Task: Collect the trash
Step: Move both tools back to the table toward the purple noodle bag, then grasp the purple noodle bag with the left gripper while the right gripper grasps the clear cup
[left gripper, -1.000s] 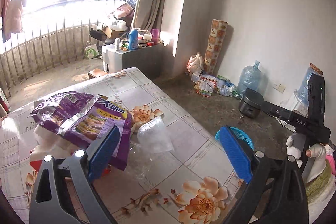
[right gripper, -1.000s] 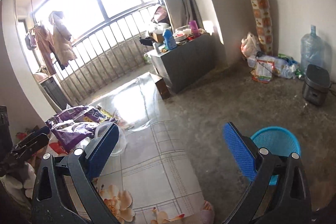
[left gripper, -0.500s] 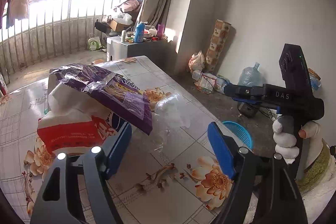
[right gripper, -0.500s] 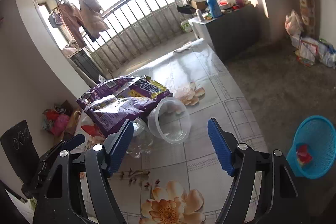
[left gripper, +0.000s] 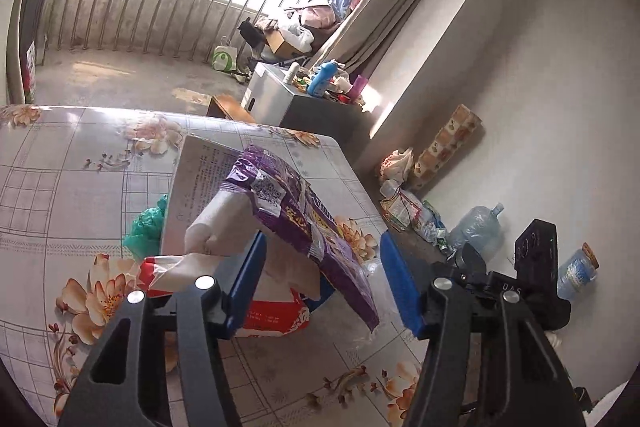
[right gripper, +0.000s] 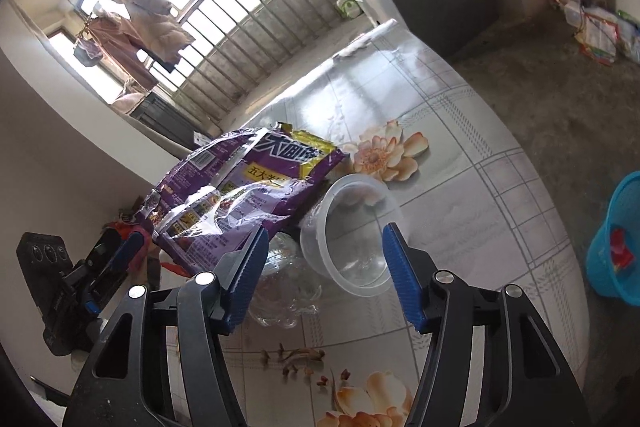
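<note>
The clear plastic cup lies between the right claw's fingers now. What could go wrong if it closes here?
1. The clear plastic cup lies on its side on the glossy table, so it may roll or squirt out of the open right claw.
2. Thin walls could crumple.
3. The purple snack bag rests against the cup; a finger may catch its edge too.

The tabletop (right gripper: 460,131) wears a pale grey grid cloth printed with peach and orange flowers. On it lie a purple snack bag (right gripper: 244,187) with yellow panels and white lettering, a red and white tissue pack (left gripper: 276,311), a see-through plastic cup (right gripper: 352,231) and a crumpled green bag (left gripper: 146,227). Both grippers carry blue pads on their black fingers (right gripper: 246,275), and the basket (right gripper: 614,243) on the grey floor is bright turquoise with something red inside.
</note>
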The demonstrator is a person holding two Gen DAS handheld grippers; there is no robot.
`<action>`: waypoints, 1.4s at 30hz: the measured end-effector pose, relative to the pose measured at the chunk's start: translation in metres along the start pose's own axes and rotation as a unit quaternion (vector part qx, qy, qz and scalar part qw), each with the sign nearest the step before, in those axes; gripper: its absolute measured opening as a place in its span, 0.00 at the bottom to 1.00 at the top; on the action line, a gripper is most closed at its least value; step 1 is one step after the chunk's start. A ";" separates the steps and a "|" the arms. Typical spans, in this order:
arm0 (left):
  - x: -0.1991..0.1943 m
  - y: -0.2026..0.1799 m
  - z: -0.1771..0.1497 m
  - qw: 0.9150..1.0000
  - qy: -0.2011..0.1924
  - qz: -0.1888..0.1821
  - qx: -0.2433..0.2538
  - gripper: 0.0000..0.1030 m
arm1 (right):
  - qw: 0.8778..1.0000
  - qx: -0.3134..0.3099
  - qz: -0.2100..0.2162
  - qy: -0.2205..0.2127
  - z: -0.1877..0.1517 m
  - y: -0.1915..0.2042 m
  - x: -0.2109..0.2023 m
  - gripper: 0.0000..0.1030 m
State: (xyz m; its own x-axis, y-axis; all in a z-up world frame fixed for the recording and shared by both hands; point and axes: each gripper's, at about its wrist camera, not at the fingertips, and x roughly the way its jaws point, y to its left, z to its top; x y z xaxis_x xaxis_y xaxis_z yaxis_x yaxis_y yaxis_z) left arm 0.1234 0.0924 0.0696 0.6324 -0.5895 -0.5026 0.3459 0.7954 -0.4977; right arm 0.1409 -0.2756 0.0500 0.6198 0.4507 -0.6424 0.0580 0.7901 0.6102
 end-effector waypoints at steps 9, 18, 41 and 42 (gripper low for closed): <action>0.030 0.021 0.008 0.996 0.044 -0.049 -0.061 0.45 | 0.999 0.033 0.012 0.025 0.006 -0.008 0.014 0.48; 0.040 0.034 0.010 0.993 0.046 -0.064 -0.091 0.19 | 0.998 0.037 0.017 0.048 0.009 -0.009 0.024 0.31; 0.001 -0.013 0.028 0.991 -0.030 -0.126 0.009 0.03 | 0.999 0.014 0.045 -0.016 0.016 0.011 -0.015 0.04; -0.002 -0.018 0.029 0.991 -0.034 -0.130 0.018 0.02 | 0.999 0.013 0.046 -0.022 0.016 0.010 -0.019 0.04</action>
State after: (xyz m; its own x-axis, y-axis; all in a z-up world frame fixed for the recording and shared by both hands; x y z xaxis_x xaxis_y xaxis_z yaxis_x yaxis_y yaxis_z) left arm 0.1359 0.0829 0.1001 0.5630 -0.7652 -0.3123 0.5269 0.6235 -0.5776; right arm 0.1424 -0.2825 0.0760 0.6575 0.5020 -0.5618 0.0189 0.7345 0.6783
